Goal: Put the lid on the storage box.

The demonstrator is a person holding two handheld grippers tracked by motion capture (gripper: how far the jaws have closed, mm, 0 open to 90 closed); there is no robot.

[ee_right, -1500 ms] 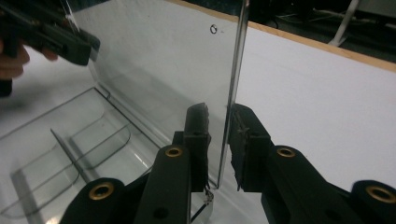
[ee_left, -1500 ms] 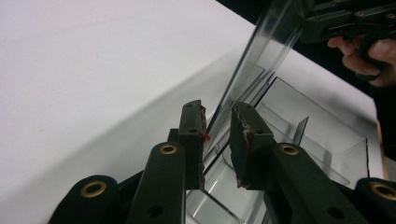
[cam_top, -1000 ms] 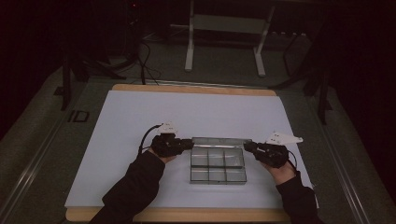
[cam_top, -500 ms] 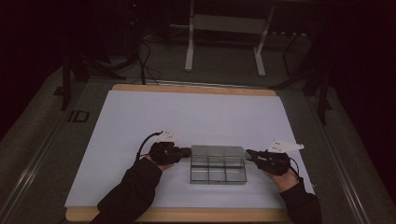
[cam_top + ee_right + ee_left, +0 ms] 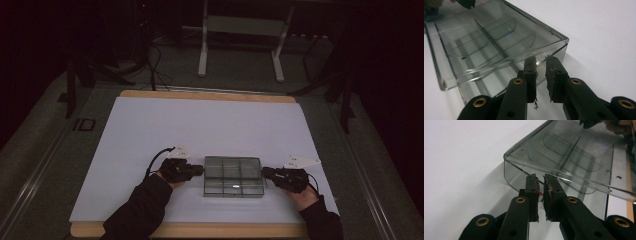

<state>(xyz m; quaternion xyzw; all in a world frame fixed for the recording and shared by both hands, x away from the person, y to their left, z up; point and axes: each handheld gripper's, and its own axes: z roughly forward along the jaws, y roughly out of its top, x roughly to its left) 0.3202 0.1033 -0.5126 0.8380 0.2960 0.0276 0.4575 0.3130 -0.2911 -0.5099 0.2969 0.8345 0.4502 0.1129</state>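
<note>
Now clear box (image 5: 233,176) nearer table's near edge; both hand-held grippers (image 5: 199,171) (image 5: 265,172) slightly parted at box ends.

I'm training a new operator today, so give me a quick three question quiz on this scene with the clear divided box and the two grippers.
1. True or false: the clear box holds several small parts.
2. Which gripper is at the box's left end? A) left gripper B) right gripper
3. Fill in: the box sits on a ____ table cover.

Key: 1 false, its compartments look empty. 2 A. 3 white.
</note>
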